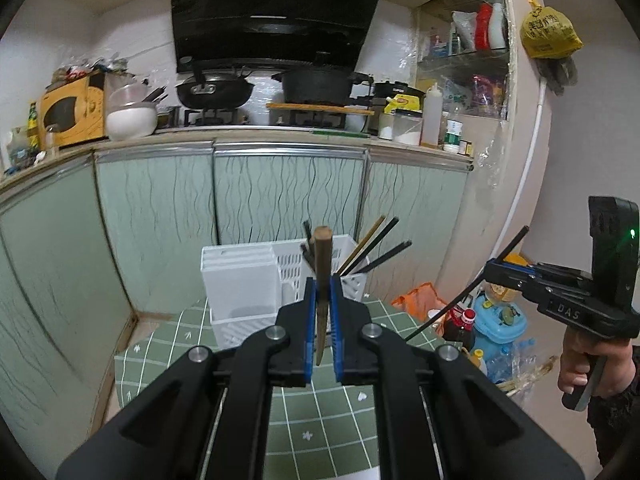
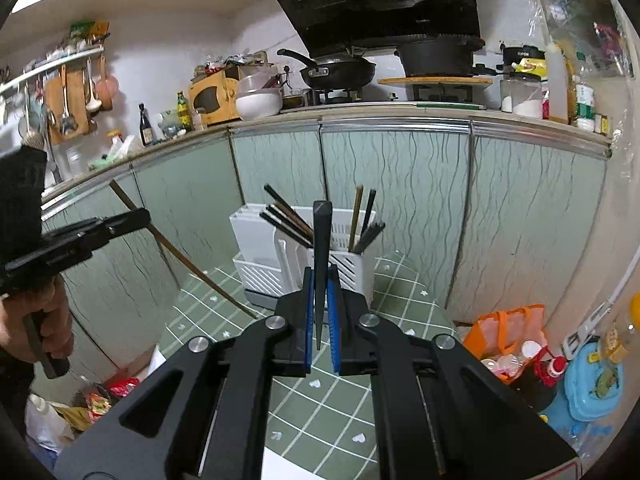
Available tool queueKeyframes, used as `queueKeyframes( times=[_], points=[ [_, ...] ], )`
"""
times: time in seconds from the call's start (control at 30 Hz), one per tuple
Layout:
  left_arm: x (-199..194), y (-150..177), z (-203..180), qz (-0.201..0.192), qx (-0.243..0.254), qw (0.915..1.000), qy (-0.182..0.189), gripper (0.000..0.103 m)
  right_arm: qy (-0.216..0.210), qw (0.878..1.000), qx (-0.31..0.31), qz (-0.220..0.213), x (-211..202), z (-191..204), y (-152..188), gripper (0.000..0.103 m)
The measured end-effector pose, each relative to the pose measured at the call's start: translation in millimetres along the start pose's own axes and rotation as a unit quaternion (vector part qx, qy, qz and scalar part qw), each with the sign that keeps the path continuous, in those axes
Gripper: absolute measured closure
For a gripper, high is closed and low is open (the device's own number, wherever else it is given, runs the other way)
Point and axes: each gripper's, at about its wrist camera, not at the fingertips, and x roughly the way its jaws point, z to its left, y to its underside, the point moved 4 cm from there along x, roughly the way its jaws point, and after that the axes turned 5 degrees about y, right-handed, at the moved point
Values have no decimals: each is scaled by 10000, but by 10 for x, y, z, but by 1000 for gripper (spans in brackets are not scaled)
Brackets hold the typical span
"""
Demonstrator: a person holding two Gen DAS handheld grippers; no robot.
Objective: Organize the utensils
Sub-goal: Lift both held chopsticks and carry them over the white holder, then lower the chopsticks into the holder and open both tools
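Note:
My left gripper (image 1: pixel 322 280) is shut on a brown wooden chopstick (image 1: pixel 321 264) that stands almost upright between the blue pads. My right gripper (image 2: pixel 320 270) is shut on a black chopstick (image 2: pixel 321 240), also near upright. Both hang above the green checked tabletop (image 1: pixel 320 412), short of the white utensil holder (image 1: pixel 240 284) (image 2: pixel 264 252). Several dark and brown chopsticks (image 1: pixel 372 248) (image 2: pixel 288 220) lean in its slotted basket. The right gripper (image 1: pixel 490 270) with its black chopstick (image 1: pixel 464 296) shows at the right of the left wrist view. The left gripper (image 2: pixel 140 216) and its brown chopstick (image 2: pixel 192 264) show at the left of the right wrist view.
Green cabinet doors (image 1: pixel 288 192) rise right behind the small table. An orange bag (image 2: pixel 508 328), bottles and a blue plastic container (image 2: pixel 596 380) crowd the floor at the right. Packets lie on the floor at the left (image 2: pixel 100 400). A person's hand (image 1: pixel 588 364) grips the right handle.

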Motion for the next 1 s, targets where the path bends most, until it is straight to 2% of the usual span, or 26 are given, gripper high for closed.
queueKeyframes(
  times=[0.4,0.8,1.0],
  points=[
    [279,-433,-17,-31,-112,9994,313,95,-22,9998,-163,-106,153,-130,-571,97],
    [641,-892,-1,-133,-112,9993,338,95,-69,9995,-199,-219,438,-203,-1074,97],
    [830,-995,28,-130,-41,9994,306,95,-94,9995,-137,-284,622,-269,-1259,97]
  ],
)
